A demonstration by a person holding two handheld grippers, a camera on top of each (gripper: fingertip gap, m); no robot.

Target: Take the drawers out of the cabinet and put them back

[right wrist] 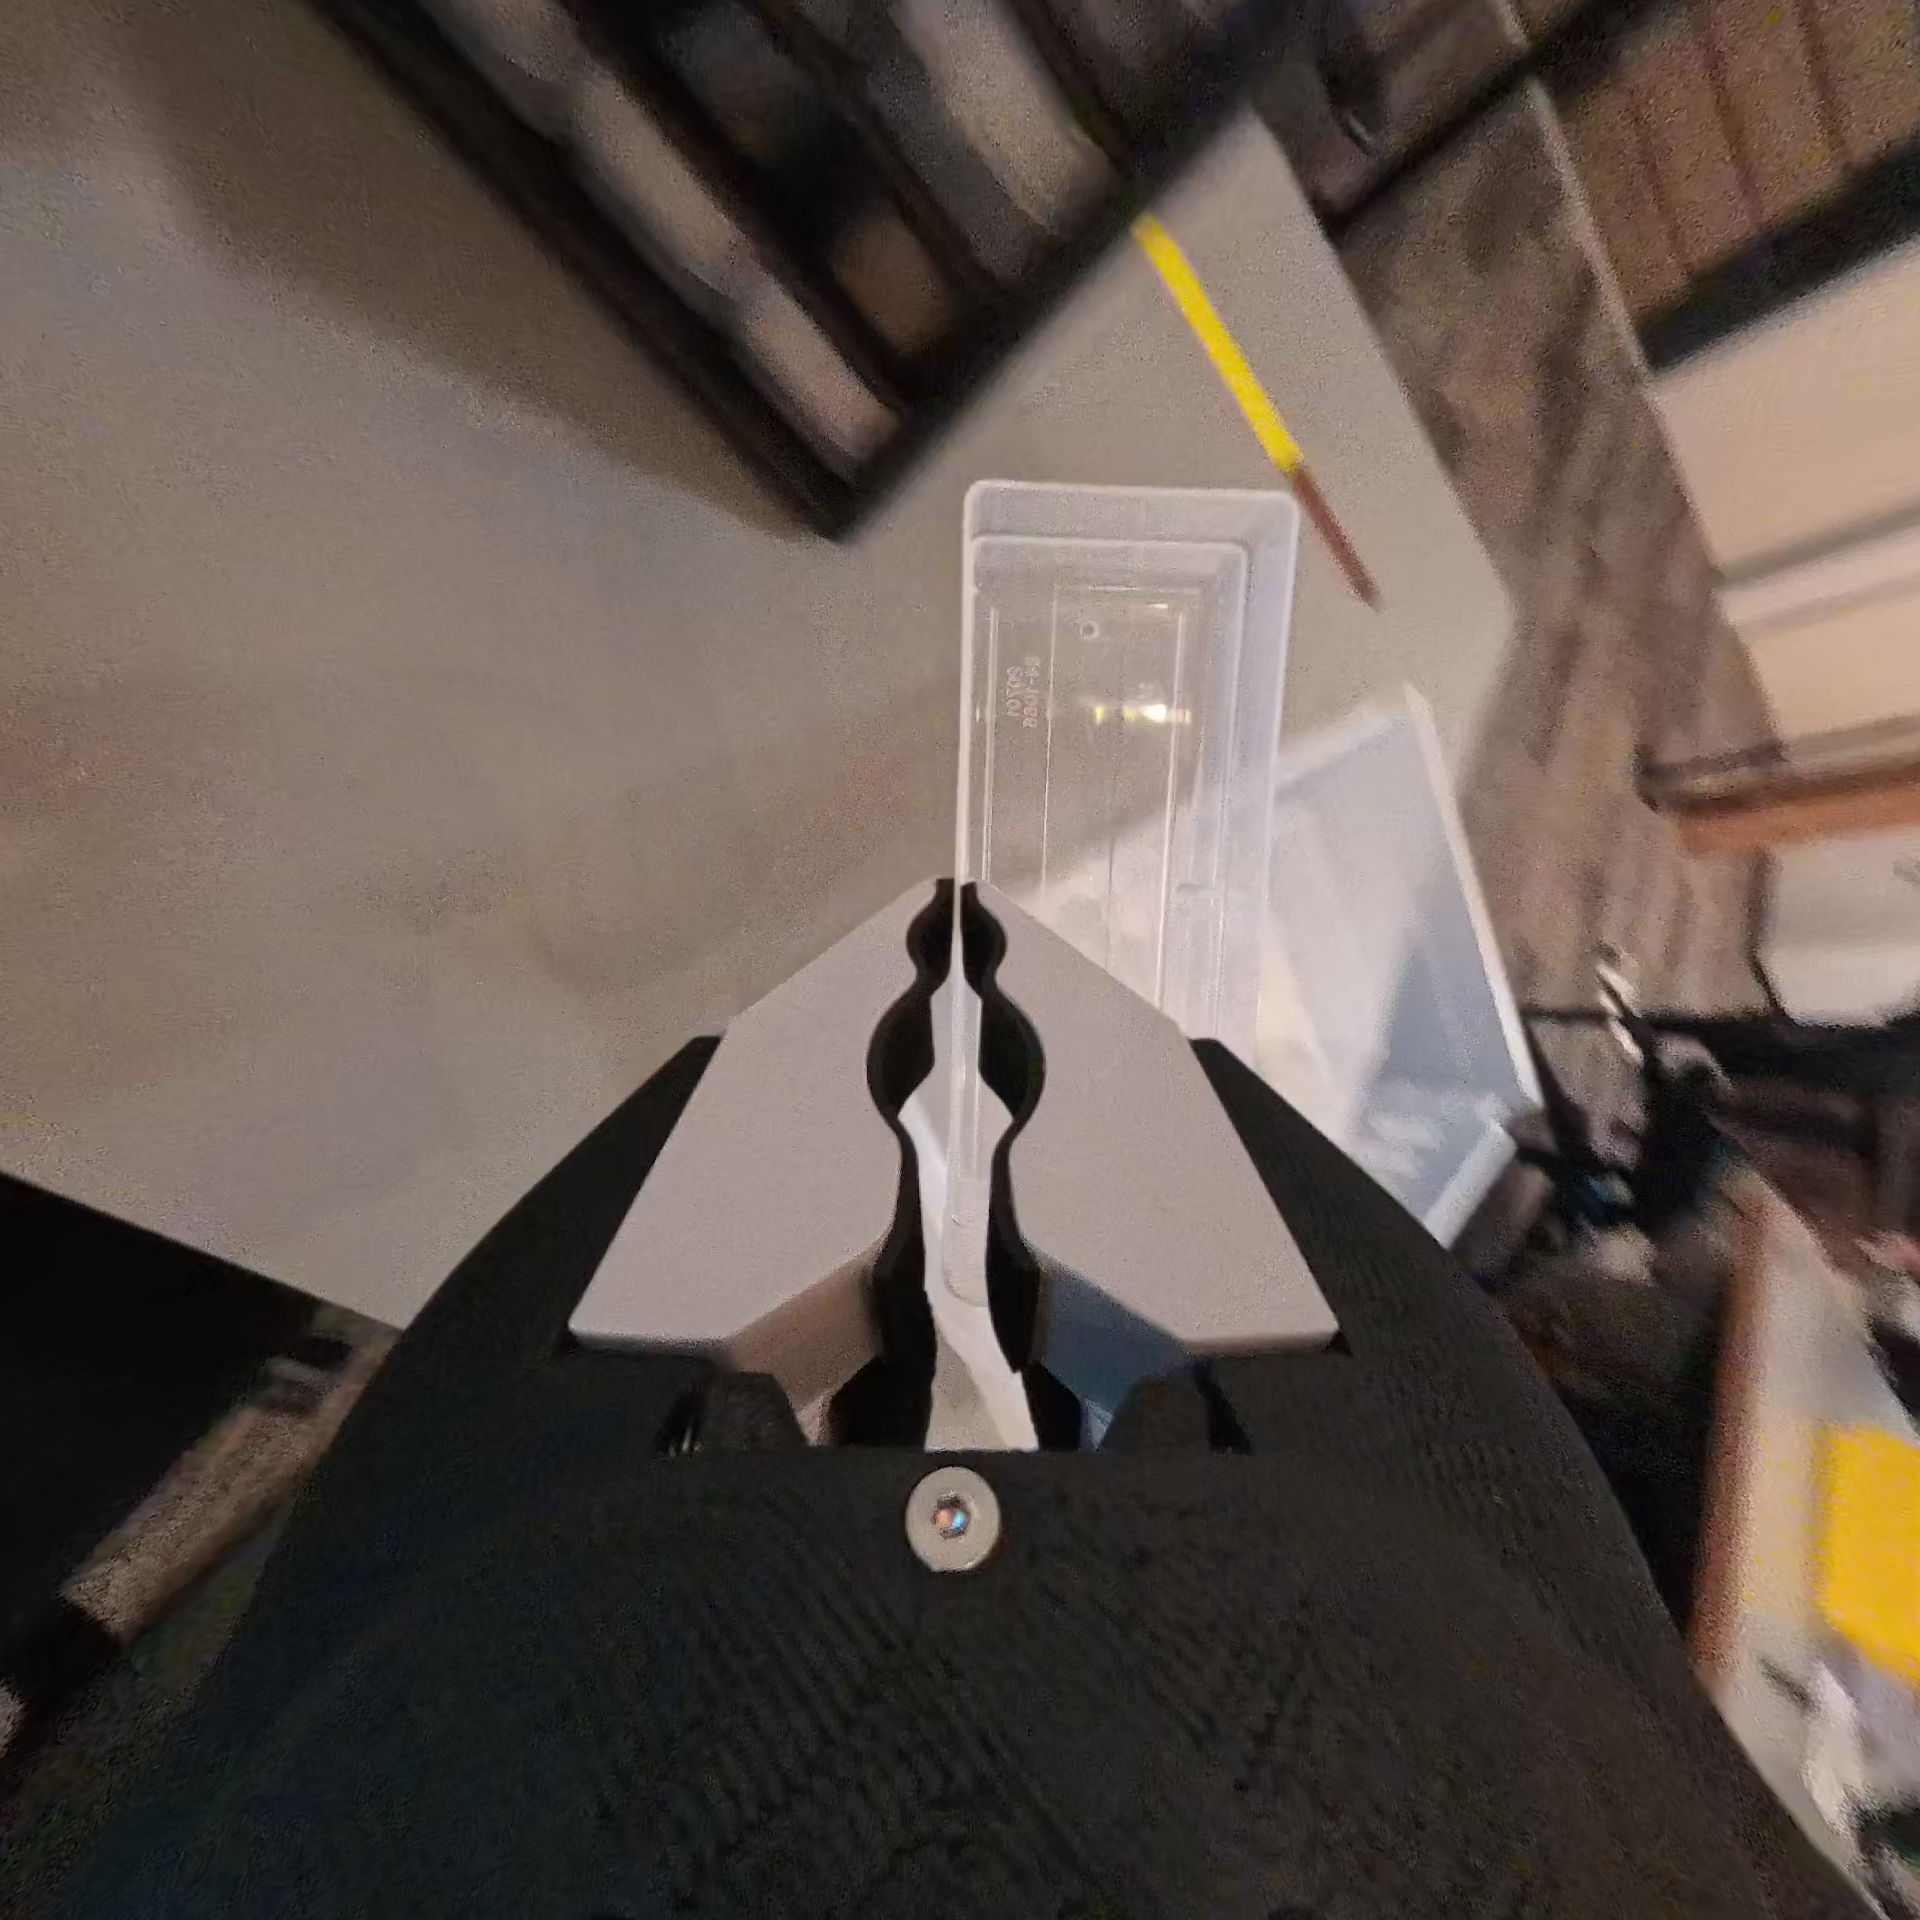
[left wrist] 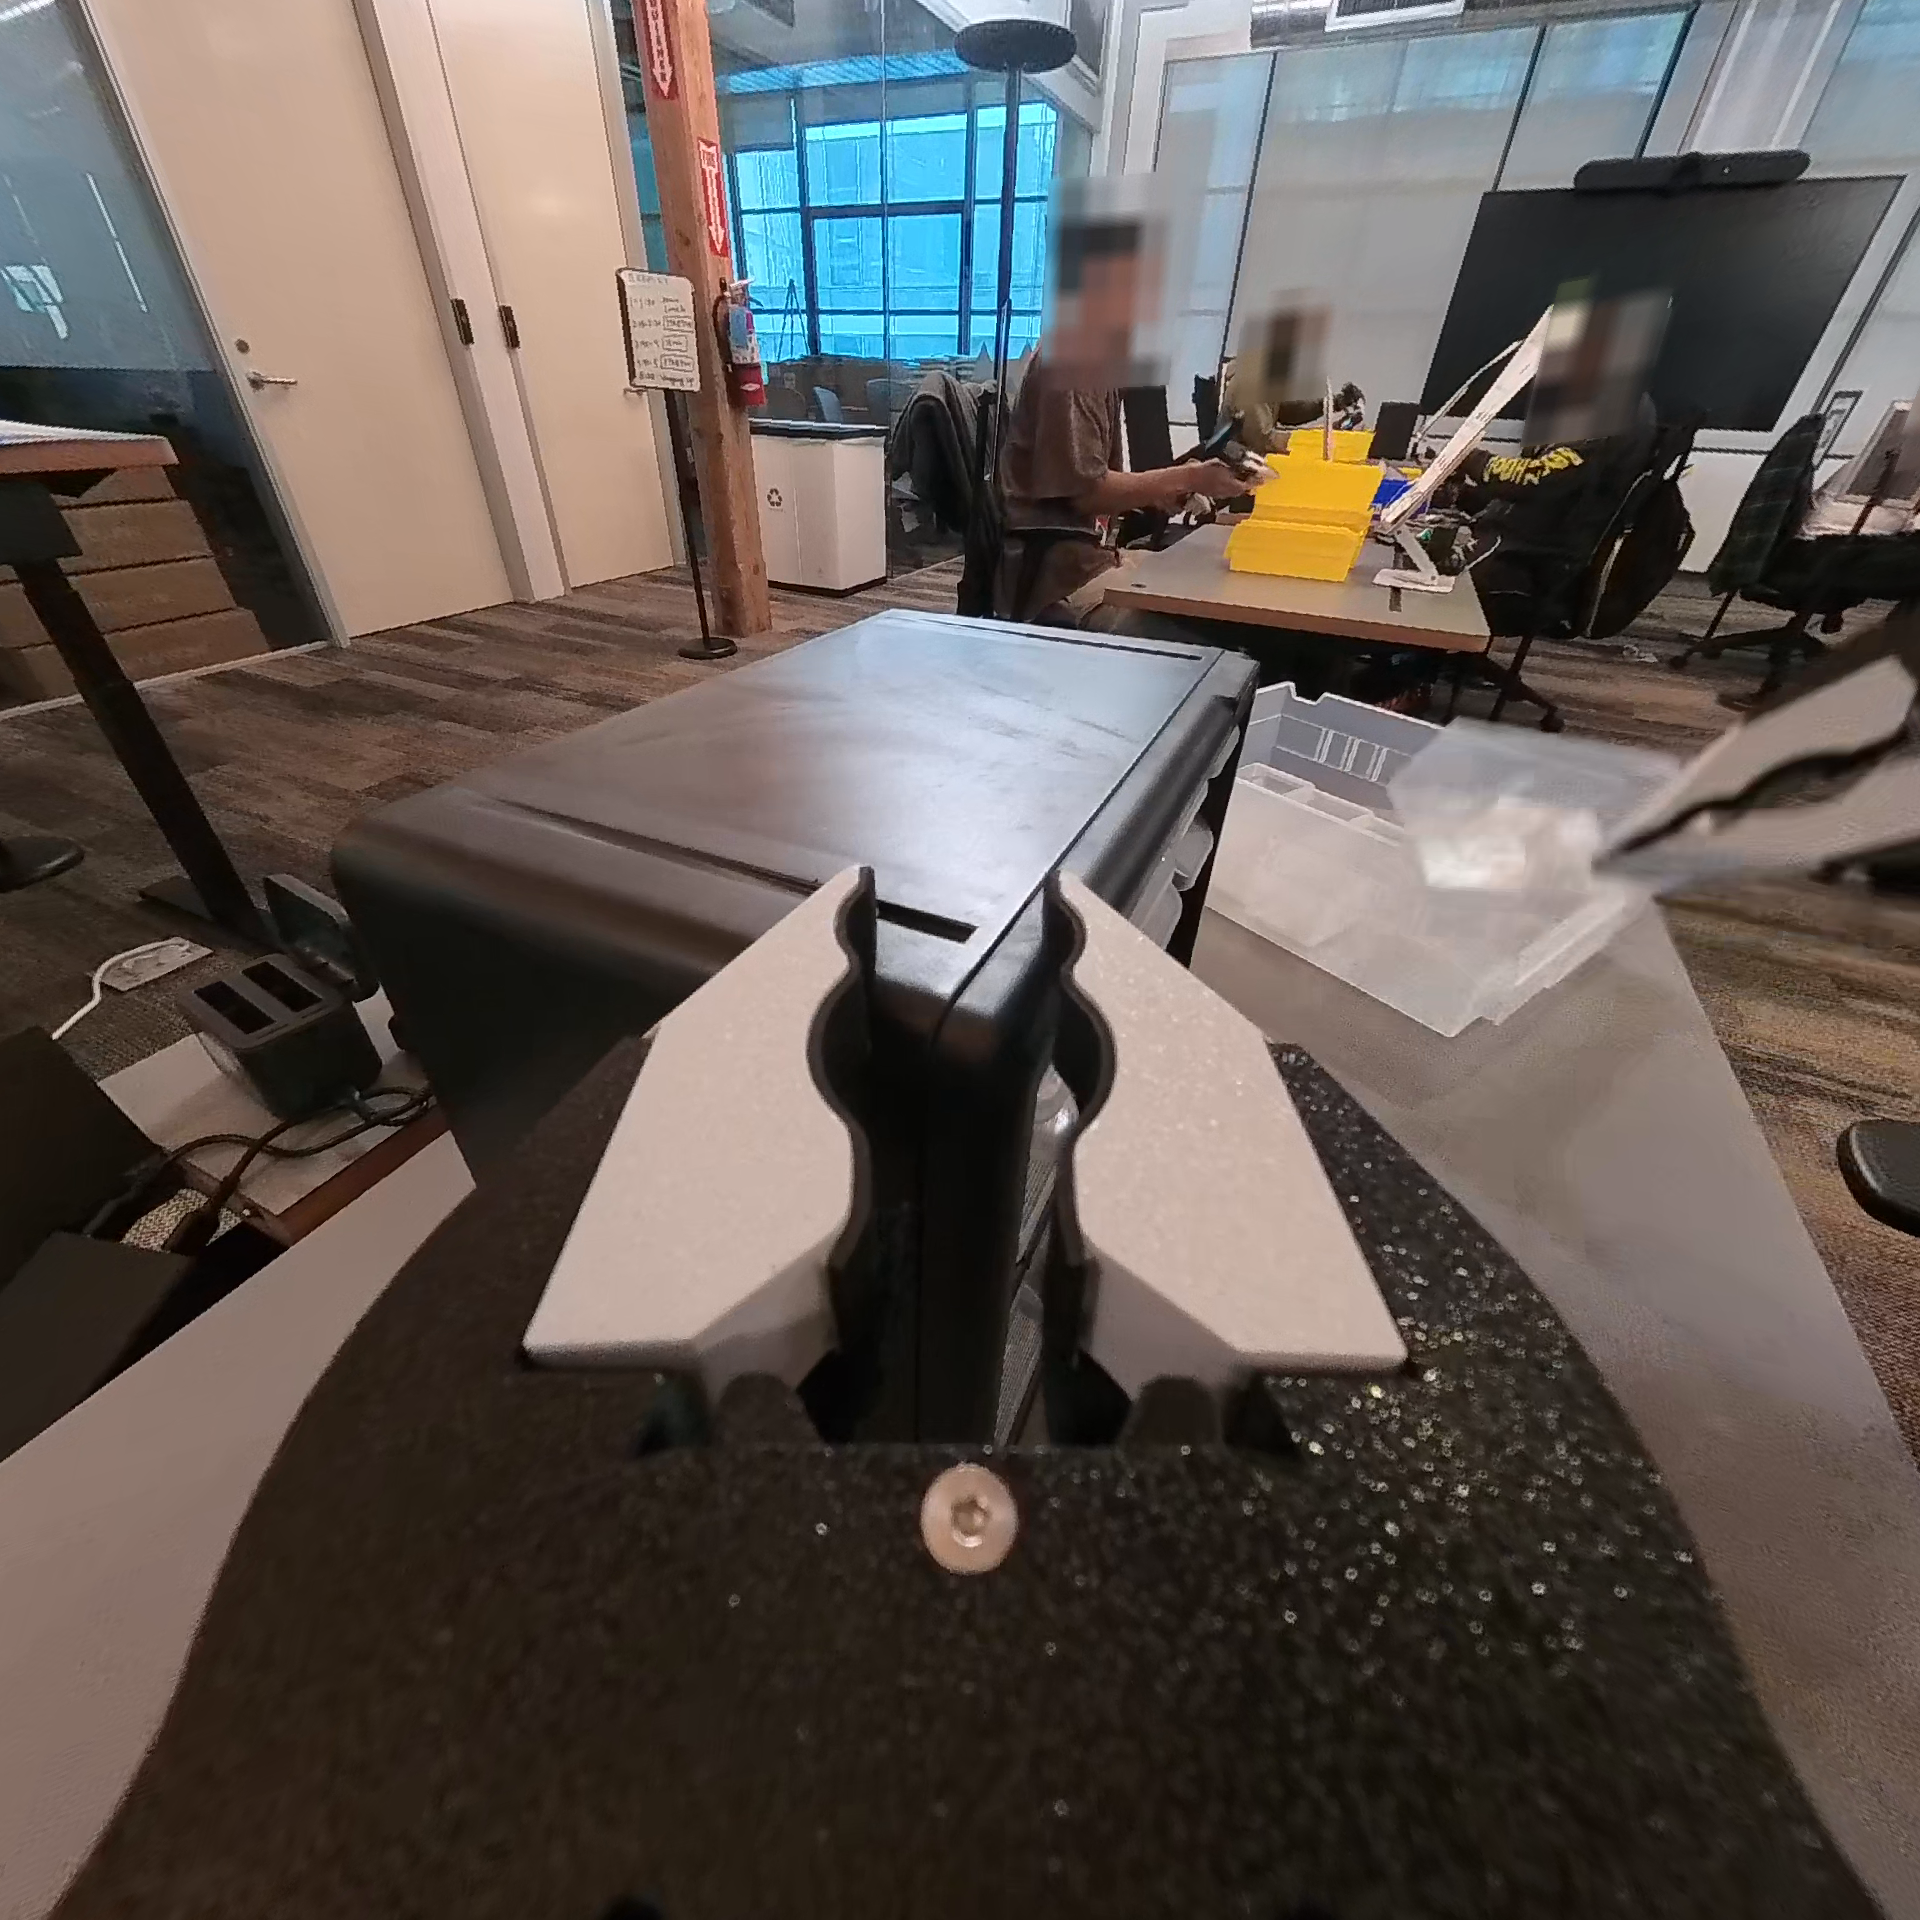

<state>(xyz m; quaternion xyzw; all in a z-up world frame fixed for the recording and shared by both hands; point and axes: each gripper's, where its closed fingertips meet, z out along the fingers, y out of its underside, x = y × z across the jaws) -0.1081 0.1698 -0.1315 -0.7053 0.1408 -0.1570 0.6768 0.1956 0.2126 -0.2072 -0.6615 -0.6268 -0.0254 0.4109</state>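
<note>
The black cabinet stands on the grey table, with its clear drawer fronts facing right. My left gripper is shut on the cabinet's near top corner, a pad on each side of the black frame. My right gripper is shut on the thin side wall of a clear plastic drawer and holds it in the air. In the left wrist view the right gripper holds the drawer above a clear bin, to the right of the cabinet. The cabinet's front shows blurred at the top of the right wrist view.
A large clear bin with more clear drawers in it lies on the table right of the cabinet, and shows under the held drawer. A yellow pencil-like stick lies beyond. A black charger box sits lower left. People sit at a far desk with yellow bins.
</note>
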